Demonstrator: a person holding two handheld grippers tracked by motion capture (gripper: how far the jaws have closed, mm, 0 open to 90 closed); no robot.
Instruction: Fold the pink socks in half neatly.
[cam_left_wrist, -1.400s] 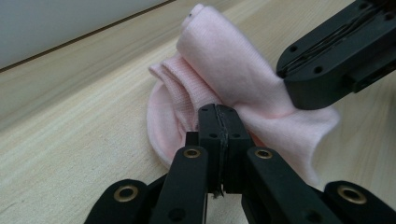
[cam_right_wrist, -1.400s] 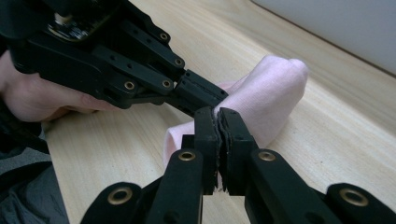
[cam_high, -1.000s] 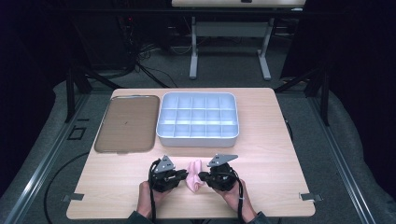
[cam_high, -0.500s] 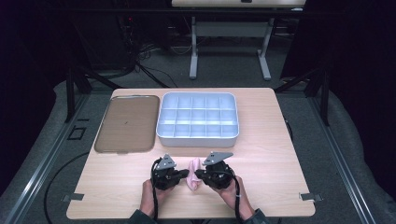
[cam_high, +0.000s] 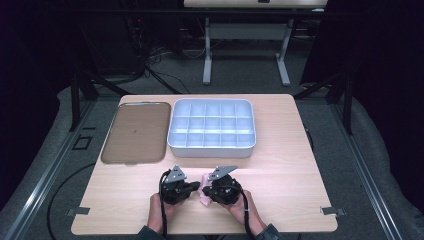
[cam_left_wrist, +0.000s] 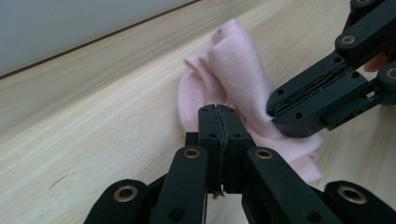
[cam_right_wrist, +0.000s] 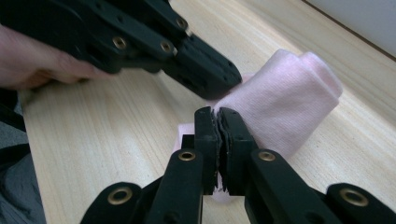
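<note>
Pink cloth (cam_high: 204, 189), small and bunched into soft folds, lying on the worktop (cam_high: 290, 165) near its front edge, between the two tongs. Left tongs (cam_left_wrist: 218, 116) clenched tight, tips at the near edge of the fabric; a thin layer possibly pinched between the pads, hard to tell for sure. Right tongs (cam_right_wrist: 217, 122) likewise clenched, tips against the rolled fold, with cloth seemingly caught at the very tip.

Probably light, limp and stretchy: no stiffness to lean on, likely to sag, drape and unroll once lifted. Not fragile, not slippery, though a thin pinch could slide out. Best hold judged to be at an edge or corner, one per side, through both layers, pulled gently apart to keep it flat.

Beyond it, grey compartment box (cam_high: 212, 129) and brown tray (cam_high: 134, 132), well apart from the cloth.
</note>
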